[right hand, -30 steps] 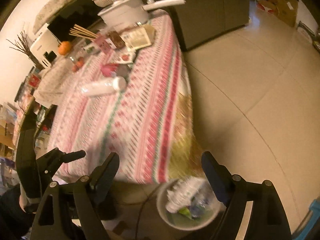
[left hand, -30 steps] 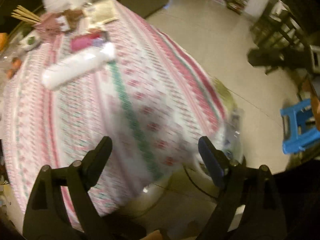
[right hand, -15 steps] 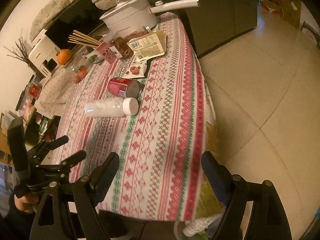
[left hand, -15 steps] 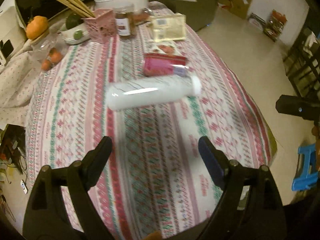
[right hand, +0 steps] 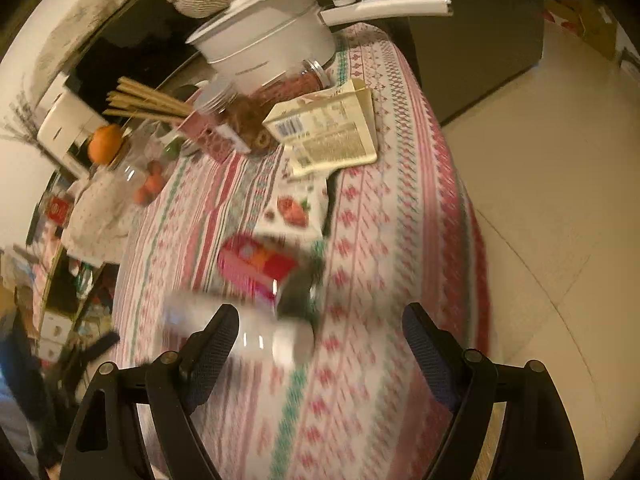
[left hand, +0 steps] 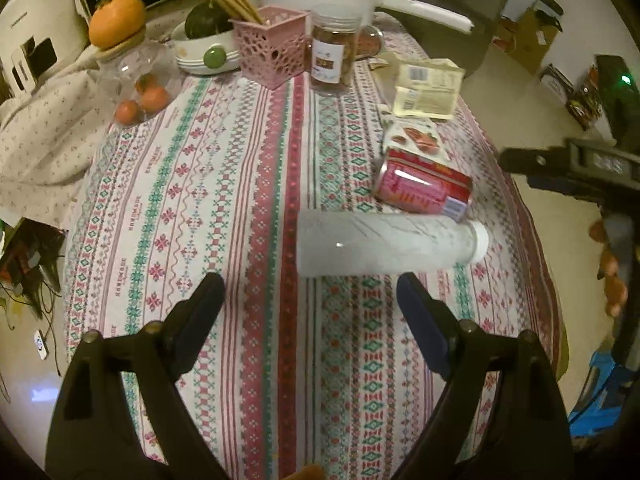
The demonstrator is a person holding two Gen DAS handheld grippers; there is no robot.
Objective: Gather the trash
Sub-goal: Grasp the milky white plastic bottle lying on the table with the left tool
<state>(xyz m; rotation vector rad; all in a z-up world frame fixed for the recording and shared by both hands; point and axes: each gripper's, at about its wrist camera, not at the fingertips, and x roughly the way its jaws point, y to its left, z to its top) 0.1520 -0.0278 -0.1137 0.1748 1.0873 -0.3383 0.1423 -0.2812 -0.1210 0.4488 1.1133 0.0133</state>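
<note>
The left gripper [left hand: 308, 292] hung with its fingers spread wide and empty above the patterned tablecloth [left hand: 224, 208]; a white bottle [left hand: 384, 246] lay on its side just ahead, touching a red can [left hand: 424, 188] (also toppled); the right gripper [right hand: 320, 328] was likewise agape, holding nothing.
</note>
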